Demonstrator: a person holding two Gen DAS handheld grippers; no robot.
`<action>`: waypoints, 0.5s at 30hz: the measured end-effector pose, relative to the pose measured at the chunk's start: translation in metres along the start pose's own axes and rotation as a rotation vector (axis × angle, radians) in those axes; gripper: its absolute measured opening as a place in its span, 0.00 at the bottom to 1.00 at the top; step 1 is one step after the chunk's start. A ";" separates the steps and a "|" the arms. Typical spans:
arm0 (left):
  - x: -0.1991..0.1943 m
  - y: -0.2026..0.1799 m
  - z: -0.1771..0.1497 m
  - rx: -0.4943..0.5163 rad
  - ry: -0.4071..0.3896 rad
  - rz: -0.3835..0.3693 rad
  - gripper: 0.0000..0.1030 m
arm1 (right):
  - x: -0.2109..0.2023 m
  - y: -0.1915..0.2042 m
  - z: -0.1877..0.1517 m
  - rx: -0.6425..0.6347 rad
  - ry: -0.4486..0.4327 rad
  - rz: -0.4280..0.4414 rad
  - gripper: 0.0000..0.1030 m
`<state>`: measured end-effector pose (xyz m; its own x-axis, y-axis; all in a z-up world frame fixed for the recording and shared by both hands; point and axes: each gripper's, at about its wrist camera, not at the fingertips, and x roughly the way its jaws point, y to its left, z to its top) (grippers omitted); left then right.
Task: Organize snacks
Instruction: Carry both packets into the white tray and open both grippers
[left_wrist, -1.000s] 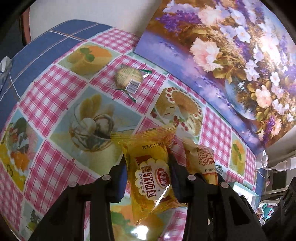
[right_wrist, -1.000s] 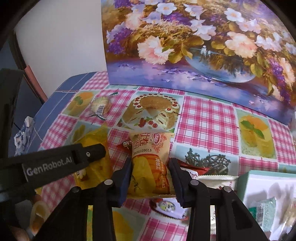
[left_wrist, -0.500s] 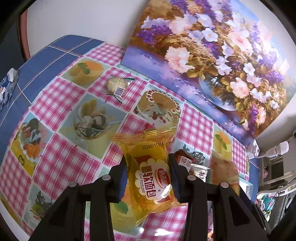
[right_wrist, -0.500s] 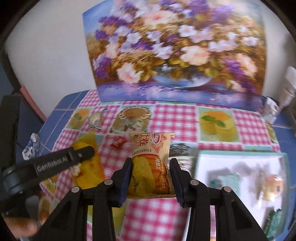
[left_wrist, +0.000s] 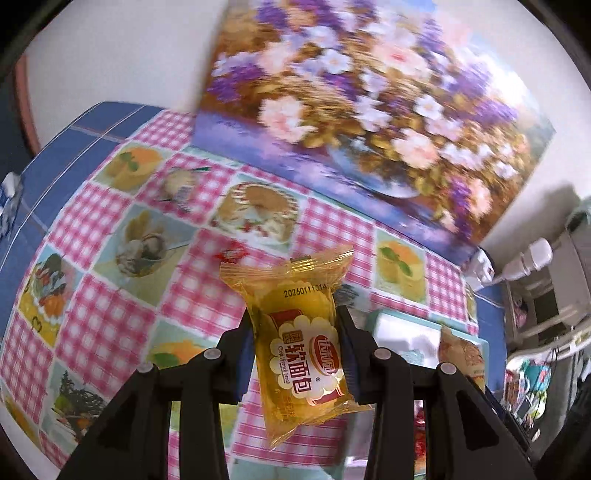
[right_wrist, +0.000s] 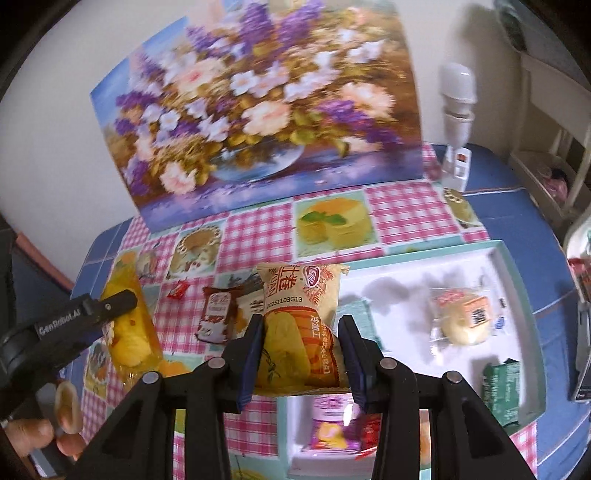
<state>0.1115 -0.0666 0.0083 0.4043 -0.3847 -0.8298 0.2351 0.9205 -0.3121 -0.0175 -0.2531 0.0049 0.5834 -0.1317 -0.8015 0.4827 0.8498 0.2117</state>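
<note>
Both grippers are loaded right now. The left gripper (left_wrist: 297, 354) has its fingers clamped on a yellow soft-bread packet (left_wrist: 304, 347), squeezing it at both sides, and the packet hangs in the air above the checked cloth covering the surface (left_wrist: 88, 288). The right gripper (right_wrist: 301, 352) is doing the same with an orange egg-roll packet (right_wrist: 301, 325), fingers pressed into its sides, packet clear of the cloth.

Using the white tray (right_wrist: 413, 295) as the anchor: the egg-roll packet is held up at the tray's left edge, overlapping its corner in the right wrist view. Inside the tray there's a round bun in clear wrap (right_wrist: 463, 319) toward the far right, a green packet (right_wrist: 502, 384) near the right front corner, and a purple packet (right_wrist: 330, 430) at the front left. Just left of the tray, on the cloth, sit a brown packet (right_wrist: 218, 314) and a small red candy (right_wrist: 177, 290). Further left, the left gripper shows up again with its yellow packet, a hand (right_wrist: 33, 432) wrapped around its handle.

Behind the tray a big flower painting (right_wrist: 266, 110) leans against the wall. Pretty blurry overall.
</note>
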 end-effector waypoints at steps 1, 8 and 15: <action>0.000 -0.007 -0.001 0.012 0.001 -0.008 0.41 | -0.001 -0.006 0.001 0.008 0.001 -0.008 0.42; 0.006 -0.061 -0.013 0.137 0.003 -0.015 0.41 | 0.001 -0.032 0.003 0.025 0.033 -0.052 0.42; 0.017 -0.101 -0.028 0.213 0.021 -0.033 0.41 | 0.002 -0.067 0.005 0.080 0.051 -0.054 0.42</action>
<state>0.0698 -0.1646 0.0129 0.3757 -0.4107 -0.8308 0.4305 0.8712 -0.2360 -0.0462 -0.3129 -0.0080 0.5222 -0.1488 -0.8397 0.5642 0.7986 0.2094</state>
